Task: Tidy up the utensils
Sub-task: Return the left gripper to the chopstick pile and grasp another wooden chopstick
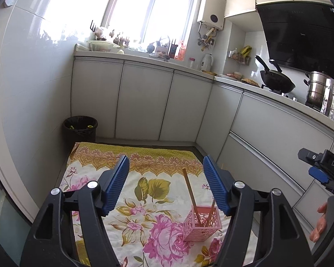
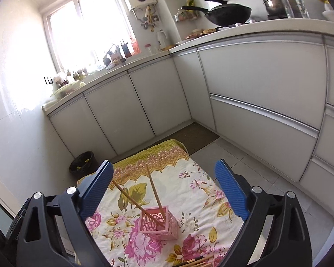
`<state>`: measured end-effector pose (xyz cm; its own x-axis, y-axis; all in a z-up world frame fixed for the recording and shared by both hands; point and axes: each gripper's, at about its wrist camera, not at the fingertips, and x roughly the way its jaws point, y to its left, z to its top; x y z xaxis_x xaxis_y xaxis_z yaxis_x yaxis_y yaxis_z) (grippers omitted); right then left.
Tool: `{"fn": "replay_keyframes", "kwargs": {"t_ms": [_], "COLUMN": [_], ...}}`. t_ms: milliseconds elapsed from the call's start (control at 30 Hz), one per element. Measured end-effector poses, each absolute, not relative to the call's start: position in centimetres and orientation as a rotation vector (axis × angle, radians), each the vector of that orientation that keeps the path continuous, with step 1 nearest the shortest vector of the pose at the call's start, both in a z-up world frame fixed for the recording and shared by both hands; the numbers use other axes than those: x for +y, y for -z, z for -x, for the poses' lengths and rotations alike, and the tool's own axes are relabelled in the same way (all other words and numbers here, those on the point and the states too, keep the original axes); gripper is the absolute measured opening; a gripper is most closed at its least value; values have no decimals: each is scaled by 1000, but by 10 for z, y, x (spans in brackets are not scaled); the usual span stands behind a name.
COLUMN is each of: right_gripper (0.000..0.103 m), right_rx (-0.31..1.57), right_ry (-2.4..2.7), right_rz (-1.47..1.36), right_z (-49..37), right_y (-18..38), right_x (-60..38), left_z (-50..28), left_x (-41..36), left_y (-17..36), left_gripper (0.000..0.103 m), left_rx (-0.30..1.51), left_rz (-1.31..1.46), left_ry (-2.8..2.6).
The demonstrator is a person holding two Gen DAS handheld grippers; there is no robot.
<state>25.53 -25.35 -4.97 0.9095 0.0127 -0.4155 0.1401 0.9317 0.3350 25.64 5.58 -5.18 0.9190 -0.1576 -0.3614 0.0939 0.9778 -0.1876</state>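
A narrow kitchen with white cabinets [image 2: 144, 102] running under a bright window, and in the foreground a low table [image 1: 95, 173] covered by a floral cloth with a yellow patterned border. A dark waste bin [image 1: 80, 127] stands at the table's far left corner, in the middle left of both views. Up on the worktop at the upper right sit a black wok [image 1: 276, 80] and a steel pot [image 1: 318, 89].

The pink lattice basket [image 2: 160, 223] stands upright on the cloth, lower centre in the right wrist view and lower right of centre in the left. Two wooden chopsticks [image 2: 152, 187] lean in it, splayed apart (one tilting far left, one steeper). More chopsticks [image 2: 198, 262] lie at the bottom edge of the right wrist view.

The left tool [image 1: 167, 184] is spread wide with nothing between its blue pads. The right tool [image 2: 164, 191] is likewise spread wide and empty, the basket below and ahead of it, untouched.
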Motion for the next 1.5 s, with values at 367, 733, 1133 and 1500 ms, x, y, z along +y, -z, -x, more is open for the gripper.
{"fn": "replay_keyframes", "kwargs": {"t_ms": [367, 733, 1133, 1500], "right_gripper": [91, 91, 91, 91], "right_rx": [667, 847, 860, 830], "right_ry": [112, 162, 133, 162], "right_rz": [-423, -578, -644, -719], "right_z": [-179, -130, -129, -122], "right_y": [139, 245, 256, 258], "right_x": [-298, -348, -360, -376], "left_z": [-250, -243, -230, -228], "left_x": [-13, -74, -115, -189], "left_y": [100, 183, 266, 279], "left_gripper": [95, 95, 24, 24], "left_rx": [637, 934, 1205, 1229], "left_rz": [-94, -390, -741, -861], "left_ry": [351, 547, 784, 933]}}
